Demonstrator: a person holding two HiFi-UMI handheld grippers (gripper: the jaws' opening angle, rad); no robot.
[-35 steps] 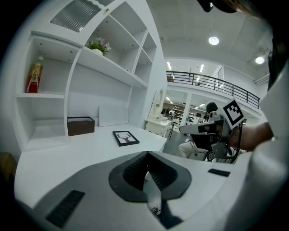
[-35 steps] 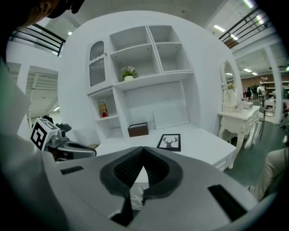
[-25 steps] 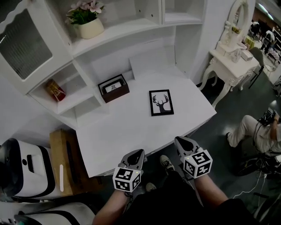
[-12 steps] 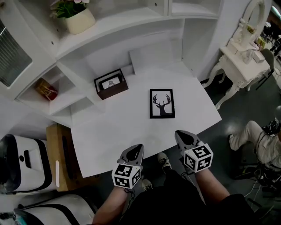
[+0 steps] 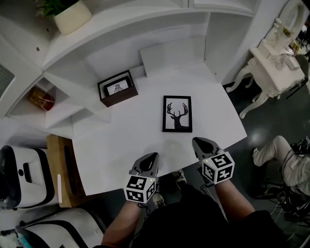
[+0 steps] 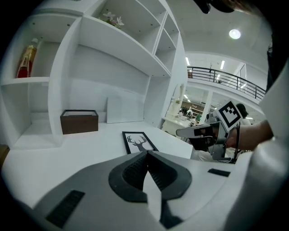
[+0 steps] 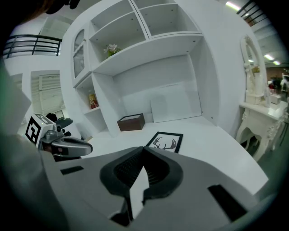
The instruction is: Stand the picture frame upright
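A black picture frame (image 5: 177, 114) with a deer-head silhouette lies flat on the white desk (image 5: 131, 140). It also shows in the left gripper view (image 6: 139, 142) and the right gripper view (image 7: 165, 142). My left gripper (image 5: 151, 157) hovers at the desk's near edge, shut and empty, well short of the frame. My right gripper (image 5: 197, 143) sits to the right of it, also shut with nothing between its jaws, just in front of the frame's lower right corner but apart from it.
A dark brown box (image 5: 116, 88) stands at the back left of the desk. A white board (image 5: 172, 55) leans against the back wall. Shelves hold a flower pot (image 5: 70, 14) and a red bottle (image 5: 41, 98). A white vanity table (image 5: 276, 63) and a seated person (image 5: 286, 160) are at right.
The head view has shifted, so the desk and frame sit lower and closer in the picture. Both grippers have edged forward to the desk's near edge, still shut.
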